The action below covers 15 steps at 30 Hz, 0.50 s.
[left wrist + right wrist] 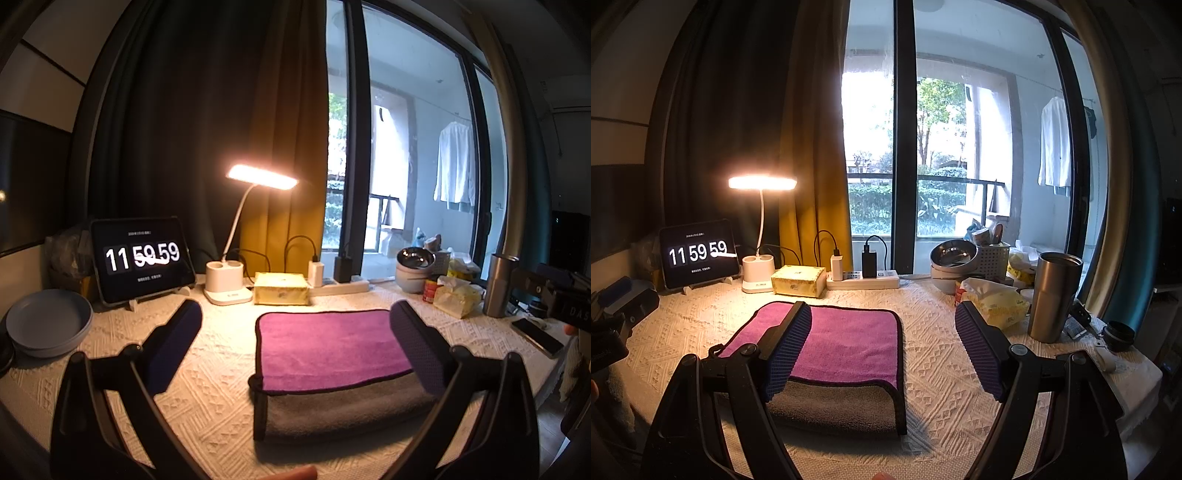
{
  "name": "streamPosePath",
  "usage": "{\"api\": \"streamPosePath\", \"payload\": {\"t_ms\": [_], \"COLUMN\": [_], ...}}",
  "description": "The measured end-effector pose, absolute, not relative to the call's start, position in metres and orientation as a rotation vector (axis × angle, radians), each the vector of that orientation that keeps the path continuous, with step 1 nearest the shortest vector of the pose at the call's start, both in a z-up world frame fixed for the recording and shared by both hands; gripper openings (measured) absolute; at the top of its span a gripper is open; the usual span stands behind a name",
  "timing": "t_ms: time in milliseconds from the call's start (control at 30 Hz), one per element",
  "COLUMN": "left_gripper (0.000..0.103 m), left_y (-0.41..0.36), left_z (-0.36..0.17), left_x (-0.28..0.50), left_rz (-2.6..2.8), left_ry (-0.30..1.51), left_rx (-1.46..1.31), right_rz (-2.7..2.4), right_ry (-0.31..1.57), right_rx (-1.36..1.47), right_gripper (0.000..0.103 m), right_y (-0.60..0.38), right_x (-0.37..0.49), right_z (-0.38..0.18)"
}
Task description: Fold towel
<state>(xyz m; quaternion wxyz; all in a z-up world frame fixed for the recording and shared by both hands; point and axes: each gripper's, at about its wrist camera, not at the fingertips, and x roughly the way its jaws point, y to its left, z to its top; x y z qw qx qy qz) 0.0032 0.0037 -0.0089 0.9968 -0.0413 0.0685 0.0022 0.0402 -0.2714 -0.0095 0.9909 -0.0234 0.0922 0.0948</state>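
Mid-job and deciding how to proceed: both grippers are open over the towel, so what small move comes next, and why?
Probably lower the right hand-held gripper onto the towel's right edge and close. The towel lies folded, purple over grey, flat on the table; both grippers, left too, are open and hold nothing, so another fold needs a grasp first.

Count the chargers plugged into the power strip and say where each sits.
2. A white charger sits at the left end of the power strip; a black charger stands right beside it. The strip's far end may hide behind the bowls.
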Motion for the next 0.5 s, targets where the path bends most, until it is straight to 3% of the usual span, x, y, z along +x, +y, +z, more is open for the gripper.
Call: {"api": "streamPosePath", "payload": {"t_ms": [500], "left_gripper": [0.102], "left_y": [0.006], "left_z": [-0.021], "left_x": [0.01], "left_rz": [0.006], "left_ry": [0.188], "left_rx": [-0.091], "right_rz": [0.188], "right_ry": [0.204], "right_rx": [-0.044], "right_gripper": [0.083], "right_y": [-0.274], "right_x": [0.041], "right_z": [-0.018]}}
